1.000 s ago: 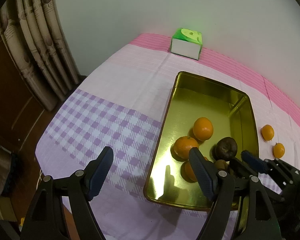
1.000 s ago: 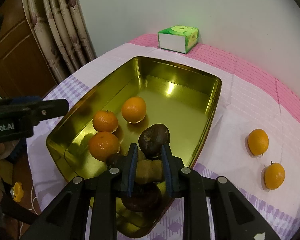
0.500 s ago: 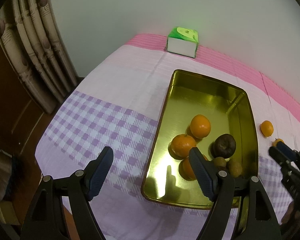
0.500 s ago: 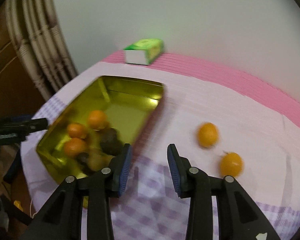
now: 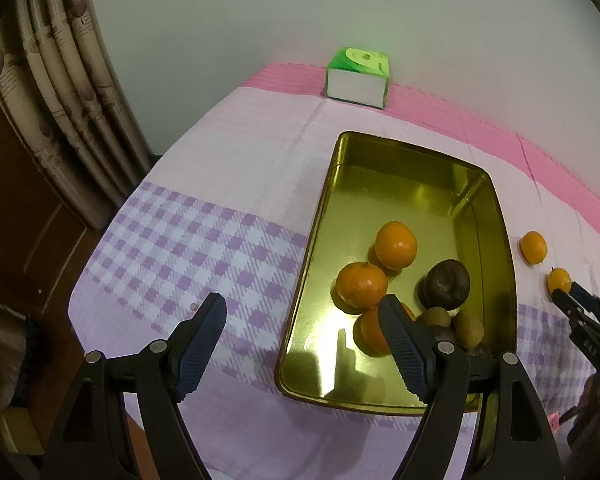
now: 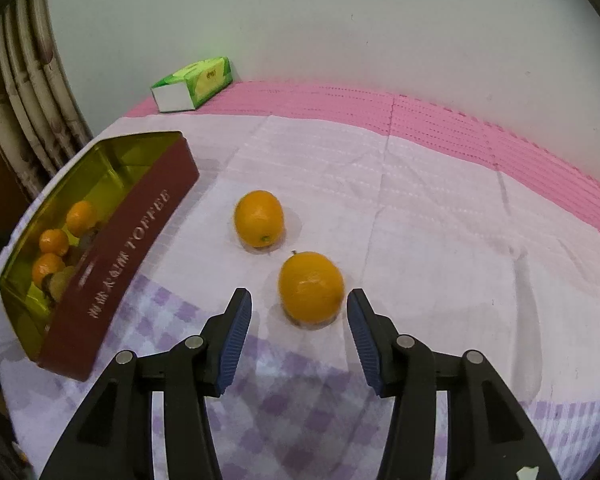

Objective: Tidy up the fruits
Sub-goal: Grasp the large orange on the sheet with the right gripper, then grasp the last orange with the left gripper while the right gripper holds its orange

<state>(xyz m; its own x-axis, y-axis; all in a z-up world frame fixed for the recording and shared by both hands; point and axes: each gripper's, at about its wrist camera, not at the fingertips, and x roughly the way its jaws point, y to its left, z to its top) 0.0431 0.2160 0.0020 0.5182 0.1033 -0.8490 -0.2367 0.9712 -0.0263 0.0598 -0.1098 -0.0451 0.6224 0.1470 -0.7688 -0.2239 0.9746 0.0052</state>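
Observation:
A gold tin tray (image 5: 324, 216) with red outer walls (image 6: 124, 256) holds three oranges (image 5: 396, 245), a dark brown fruit (image 5: 447, 283) and small kiwis (image 5: 467, 326). Two oranges lie on the cloth right of the tray: a far one (image 6: 259, 219) and a near one (image 6: 311, 287). My right gripper (image 6: 299, 312) is open, its fingers just short of the near orange on either side. It also shows in the left wrist view (image 5: 568, 294). My left gripper (image 5: 302, 320) is open and empty above the tray's near left edge.
A green and white tissue box (image 5: 358, 74) stands at the back by the wall, also in the right wrist view (image 6: 194, 83). The table has a pink and purple checked cloth. Curtains (image 5: 60, 92) hang at the left beyond the table edge.
My right gripper released the small fruit into the tray, opened, swung right away from the tray and now sits wide open at the near orange. The left gripper barely moved.

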